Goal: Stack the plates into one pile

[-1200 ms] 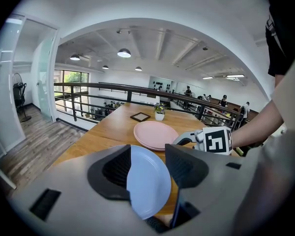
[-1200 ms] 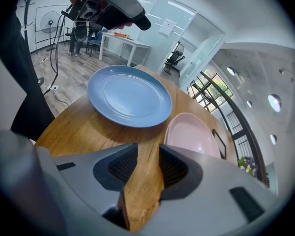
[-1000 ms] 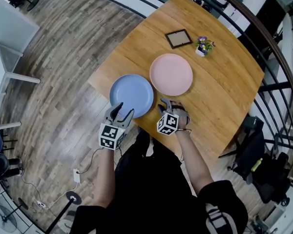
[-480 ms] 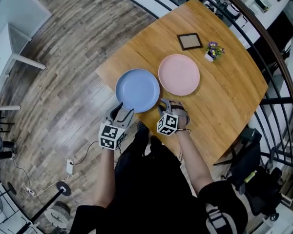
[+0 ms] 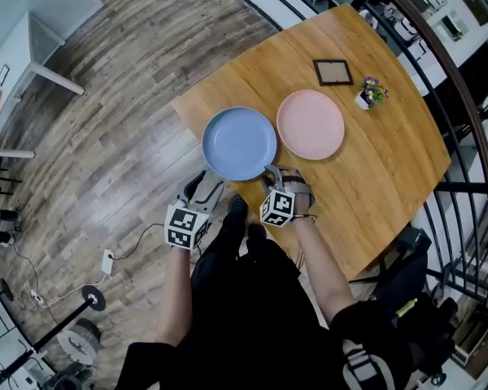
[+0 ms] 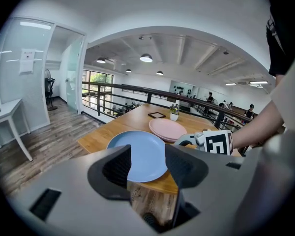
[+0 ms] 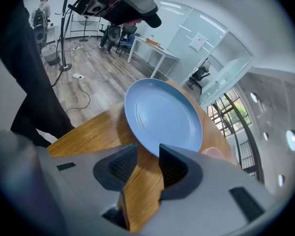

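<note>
Blue plate rim: left gripper has backed off, right gripper has closed in.
It lies flat at the table edge, pink plate just beside; we read right's half-open jaws as lining up a rim pinch, left's wide empty jaws as standing clear.

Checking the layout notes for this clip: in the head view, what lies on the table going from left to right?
blue plate → pink plate → small potted flowers. The picture frame lies beyond the pink plate and overlaps it sideways, so it is left out of the order.
</note>
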A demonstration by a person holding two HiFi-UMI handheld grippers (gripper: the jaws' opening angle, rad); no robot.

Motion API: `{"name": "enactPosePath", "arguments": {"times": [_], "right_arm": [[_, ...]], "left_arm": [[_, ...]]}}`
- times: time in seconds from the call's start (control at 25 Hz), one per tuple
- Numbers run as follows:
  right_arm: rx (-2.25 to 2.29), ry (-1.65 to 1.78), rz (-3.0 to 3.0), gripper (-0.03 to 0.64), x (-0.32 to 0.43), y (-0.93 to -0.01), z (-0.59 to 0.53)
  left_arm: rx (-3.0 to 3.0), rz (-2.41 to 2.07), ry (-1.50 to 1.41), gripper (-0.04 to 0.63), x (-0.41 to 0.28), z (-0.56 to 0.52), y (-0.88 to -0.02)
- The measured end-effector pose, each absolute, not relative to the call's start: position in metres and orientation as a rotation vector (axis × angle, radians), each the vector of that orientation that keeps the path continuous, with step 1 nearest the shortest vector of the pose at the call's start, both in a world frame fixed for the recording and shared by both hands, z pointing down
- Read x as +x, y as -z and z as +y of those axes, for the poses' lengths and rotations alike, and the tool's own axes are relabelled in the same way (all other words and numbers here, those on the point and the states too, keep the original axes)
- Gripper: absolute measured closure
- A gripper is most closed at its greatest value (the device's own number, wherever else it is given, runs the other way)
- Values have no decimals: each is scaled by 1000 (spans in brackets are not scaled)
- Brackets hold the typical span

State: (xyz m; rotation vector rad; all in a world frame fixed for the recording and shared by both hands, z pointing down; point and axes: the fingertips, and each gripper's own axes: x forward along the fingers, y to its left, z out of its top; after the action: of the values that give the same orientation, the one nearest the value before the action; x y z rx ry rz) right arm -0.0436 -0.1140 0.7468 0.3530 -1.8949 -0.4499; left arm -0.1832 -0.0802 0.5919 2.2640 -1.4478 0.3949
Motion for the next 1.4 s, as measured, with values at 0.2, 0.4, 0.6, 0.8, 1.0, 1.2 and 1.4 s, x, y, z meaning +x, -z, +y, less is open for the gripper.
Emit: {"name": "enactPosePath", "arguments": {"times": [0.2,0.4,0.6,0.8,1.0,1.2,1.4], "right_arm": [[292,493,-1904,469,-55,-753,-106],[221,553,-1891,474,-63,-762,-100],[176,638,-1871,537,-73,-767,-95],[132,723,-1826,548,-77,-769,-95],[83,778,-1803,563,-83,-765,-93],[9,824,-1790,581,-88,-764,-86],[-24,820,-1803,591,-96,-762,-78]], "left_arm": [[2229,-1490,-393,374,-190,-71,-595],[2185,-1528,-394,374,-196,-60,-602],[2142,-1566,-383,374,-206,-45,-606],[2107,-1605,-371,374,-219,-39,-607],[2102,-1613,-364,374,-221,-38,-606],[2109,-1617,-361,374,-214,-34,-605],[2090,-1636,-351,374,-215,-22,-603]]}}
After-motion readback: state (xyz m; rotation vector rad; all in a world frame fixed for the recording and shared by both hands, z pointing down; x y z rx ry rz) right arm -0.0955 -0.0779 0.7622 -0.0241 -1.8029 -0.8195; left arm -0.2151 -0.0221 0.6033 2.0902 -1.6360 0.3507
